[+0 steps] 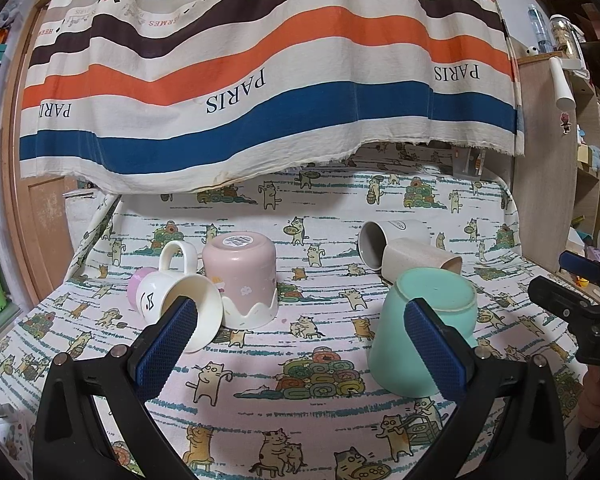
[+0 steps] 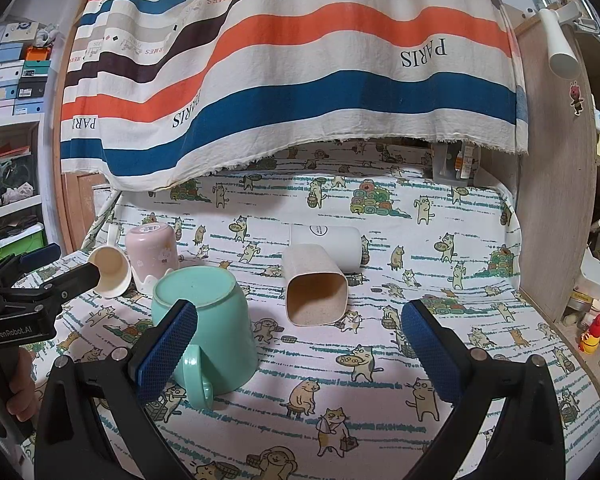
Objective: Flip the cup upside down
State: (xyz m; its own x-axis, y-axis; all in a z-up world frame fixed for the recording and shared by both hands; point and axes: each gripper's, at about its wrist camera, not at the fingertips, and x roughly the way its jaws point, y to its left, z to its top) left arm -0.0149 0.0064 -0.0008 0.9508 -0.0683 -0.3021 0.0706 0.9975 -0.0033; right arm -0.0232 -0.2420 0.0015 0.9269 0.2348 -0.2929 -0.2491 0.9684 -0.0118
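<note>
Six cups sit on the cat-print cloth [image 1: 300, 364] covering the worktop, w/ a striped curtain [image 1: 260, 80] hanging behind. Mint-green cup [image 2: 216, 316] is nearest: plastic-looking, mouth down, flat base up w/ a slightly raised ring around the edge, and its handle [image 2: 198, 376] pointing toward the right wrist cam. It stands near the front, approx. mid-worktop. Left gripper [image 1: 300, 344] hangs just above the cloth, fingers wide apart, nothing between them; mint cup is beside its right finger. Right gripper [image 2: 300, 344] is likewise spread open and empty, mint cup just behind its left finger.

Further back: a pink cup [image 1: 244, 276] w/ a white wavy rim, upside down; a white mug [image 1: 180, 304] on its side next to it, mouth toward the front; a small lilac cup [image 1: 138, 284] partly hidden behind that. On the right side, a beige square tumbler [image 2: 316, 288] and a white cylindrical cup [image 2: 328, 248] both lie on their sides, touching.
</note>
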